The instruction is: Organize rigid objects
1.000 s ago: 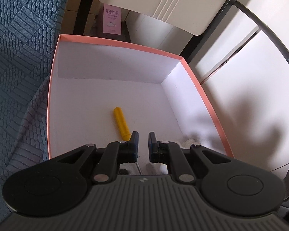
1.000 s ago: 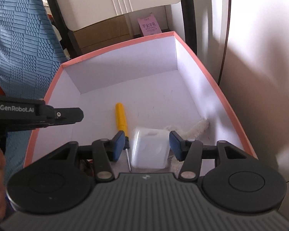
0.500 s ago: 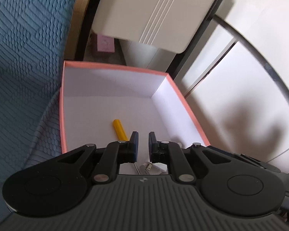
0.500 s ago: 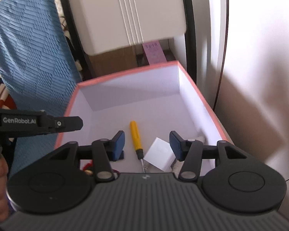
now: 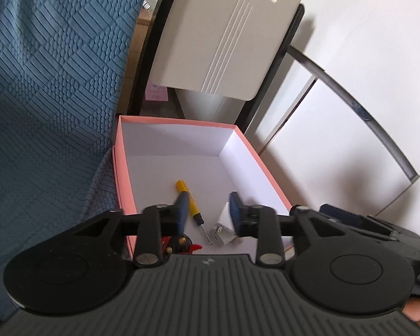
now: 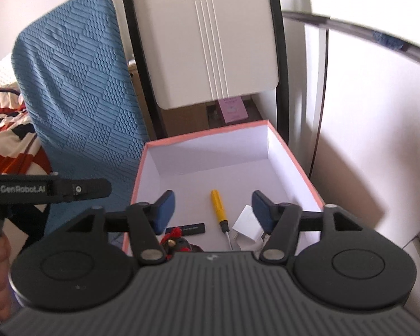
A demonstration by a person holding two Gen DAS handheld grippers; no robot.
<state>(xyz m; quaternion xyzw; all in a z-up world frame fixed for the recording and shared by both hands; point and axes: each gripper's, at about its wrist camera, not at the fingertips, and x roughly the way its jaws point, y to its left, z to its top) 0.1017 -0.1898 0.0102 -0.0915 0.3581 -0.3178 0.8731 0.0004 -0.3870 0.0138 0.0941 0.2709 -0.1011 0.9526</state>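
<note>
With each hand-held gripper, left (image 5: 207,210) and right (image 6: 212,210), released and empty, the screwdriver (image 6: 219,205) and charger (image 6: 247,224) at 5 o'clock already lie in the pink box (image 6: 308,179); the sorting looks mostly done.

Left gripper (image 5: 207,210) jaws apart, nothing between the pads, pointing forward and slightly down. Right gripper (image 6: 213,210) jaws spread wide, also empty, same heading. Left gripper body visible at the right view's left edge.

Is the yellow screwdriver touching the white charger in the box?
Apart. The right wrist view shows bare box floor between the yellow screwdriver and the white charger.
</note>
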